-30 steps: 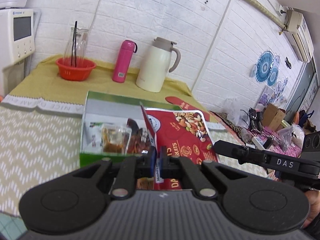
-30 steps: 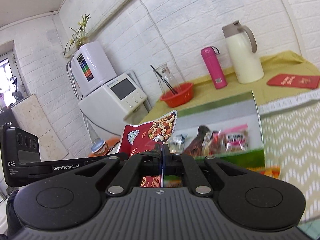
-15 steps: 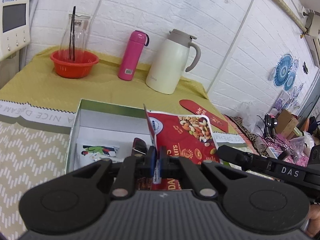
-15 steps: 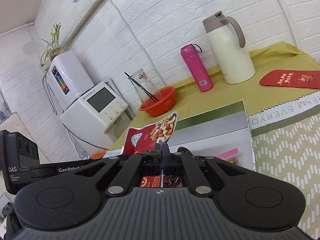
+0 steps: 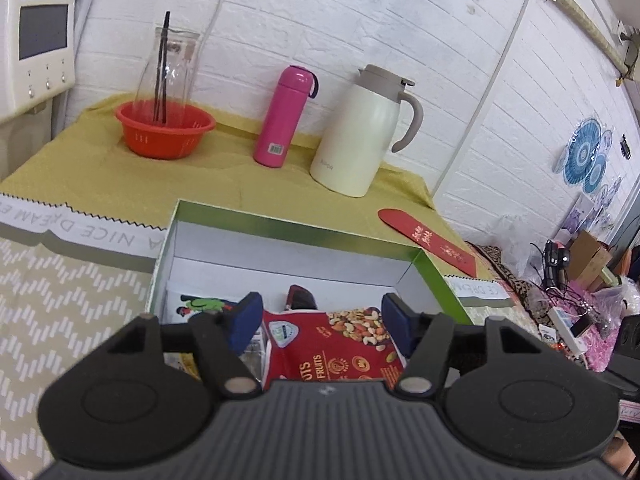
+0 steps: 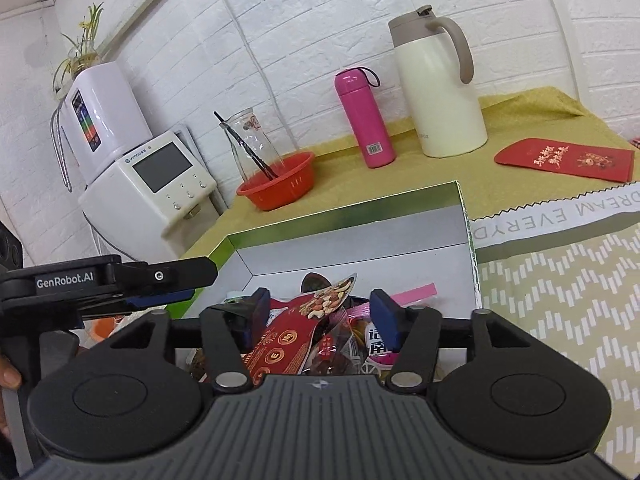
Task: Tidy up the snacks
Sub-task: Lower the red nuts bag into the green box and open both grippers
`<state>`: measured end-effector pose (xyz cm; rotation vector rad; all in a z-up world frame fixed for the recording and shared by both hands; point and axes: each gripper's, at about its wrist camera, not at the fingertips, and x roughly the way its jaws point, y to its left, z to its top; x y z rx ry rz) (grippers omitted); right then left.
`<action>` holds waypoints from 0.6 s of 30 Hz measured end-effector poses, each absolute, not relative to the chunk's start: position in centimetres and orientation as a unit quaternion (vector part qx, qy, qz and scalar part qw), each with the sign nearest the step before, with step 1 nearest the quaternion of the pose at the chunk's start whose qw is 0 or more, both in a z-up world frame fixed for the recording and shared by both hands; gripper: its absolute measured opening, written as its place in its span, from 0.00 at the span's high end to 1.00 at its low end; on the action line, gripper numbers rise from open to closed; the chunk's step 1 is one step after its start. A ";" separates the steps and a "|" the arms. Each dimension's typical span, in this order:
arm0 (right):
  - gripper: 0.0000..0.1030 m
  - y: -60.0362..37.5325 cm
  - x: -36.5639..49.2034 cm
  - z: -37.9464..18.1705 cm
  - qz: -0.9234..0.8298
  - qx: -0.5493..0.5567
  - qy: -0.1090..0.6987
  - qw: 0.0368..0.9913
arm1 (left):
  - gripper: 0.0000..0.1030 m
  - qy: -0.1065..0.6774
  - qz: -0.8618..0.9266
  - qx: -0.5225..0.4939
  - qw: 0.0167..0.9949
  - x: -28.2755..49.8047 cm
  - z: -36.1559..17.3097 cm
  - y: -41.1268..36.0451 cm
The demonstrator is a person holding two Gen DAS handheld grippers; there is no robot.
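A green-rimmed white box [image 5: 296,227] stands on the table, also in the right wrist view [image 6: 344,212]. A red bag of mixed nuts [image 5: 332,344] lies inside it on other snack packets; it shows in the right wrist view [image 6: 296,332] too. My left gripper [image 5: 320,320] is open, its blue pads on either side of the bag's top, not touching. My right gripper [image 6: 318,312] is open above the same bag. The left gripper's body [image 6: 104,284] shows at the right wrist view's left edge. A white packet with a parrot print [image 5: 200,306] lies at the box's left.
Behind the box stand an orange basket with a glass carafe [image 5: 164,128], a pink bottle [image 5: 284,116] and a cream thermos jug [image 5: 364,132]. A red envelope [image 5: 428,240] lies at the right. A white water dispenser [image 6: 152,184] stands left of the table. Clutter lies off the right edge [image 5: 576,296].
Both grippers were shut on the nut bag, holding it upright over the box. Now both are open and the bag lies in the box on the other snacks.
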<state>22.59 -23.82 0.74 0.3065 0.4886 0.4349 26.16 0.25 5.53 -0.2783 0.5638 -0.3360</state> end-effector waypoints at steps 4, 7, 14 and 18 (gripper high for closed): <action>0.00 -23.4 21.6 1.3 0.203 0.121 0.226 0.945 | 0.34 0.273 -0.143 -0.117 0.944 25.2 6.0 -0.2; 0.00 -23.5 21.0 1.8 0.202 0.124 0.218 0.947 | 0.31 0.268 -0.131 -0.106 0.949 24.3 6.5 -0.4; 0.00 -24.0 18.8 3.3 0.202 0.133 0.201 0.949 | 0.09 0.244 -0.108 -0.081 0.960 21.6 7.9 -0.7; 0.00 -23.9 16.8 4.5 0.205 0.125 0.188 0.952 | 0.03 0.214 -0.102 -0.064 0.969 19.5 8.8 -1.1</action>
